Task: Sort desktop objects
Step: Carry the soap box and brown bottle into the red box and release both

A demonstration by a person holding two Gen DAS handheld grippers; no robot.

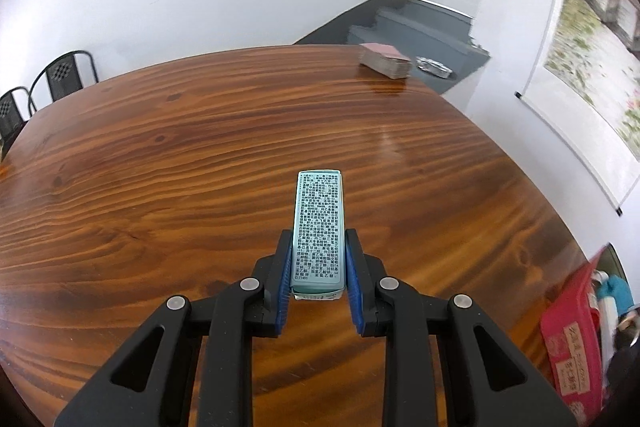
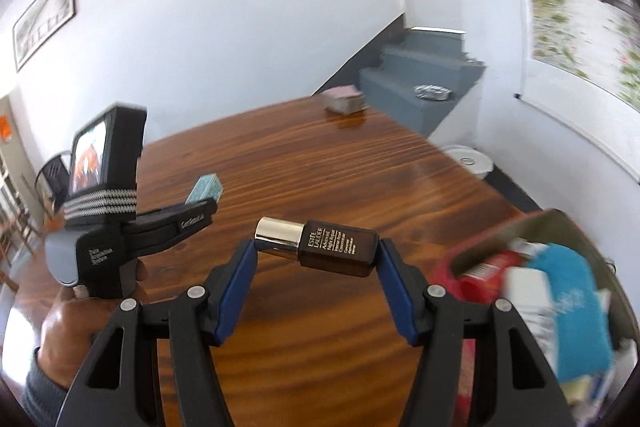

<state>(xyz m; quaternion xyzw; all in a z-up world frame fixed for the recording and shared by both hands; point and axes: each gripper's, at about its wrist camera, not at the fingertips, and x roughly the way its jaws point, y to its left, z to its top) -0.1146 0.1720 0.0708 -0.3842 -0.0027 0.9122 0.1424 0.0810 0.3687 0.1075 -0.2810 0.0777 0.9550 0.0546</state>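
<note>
My left gripper (image 1: 319, 259) is shut on a slim teal box (image 1: 319, 227) printed with black text, which points forward above the wooden table (image 1: 160, 167). In the right wrist view that same teal box (image 2: 205, 188) sticks out of the left gripper (image 2: 196, 215), held by a person's hand (image 2: 64, 327). My right gripper (image 2: 316, 255) is shut on a small brown bottle (image 2: 340, 253) with a gold cap, held crosswise between the blue pads above the table (image 2: 320, 167). A red box (image 2: 500, 259) full of items lies at the right.
A stack of pink-topped cards (image 1: 386, 61) sits at the table's far edge. The red box (image 1: 572, 331) is at the table's right edge. Grey steps (image 1: 420, 27) with a foil tray (image 1: 434, 67) rise behind. Black chairs (image 1: 64, 75) stand far left. A white lidded bucket (image 2: 468, 159) sits on the floor.
</note>
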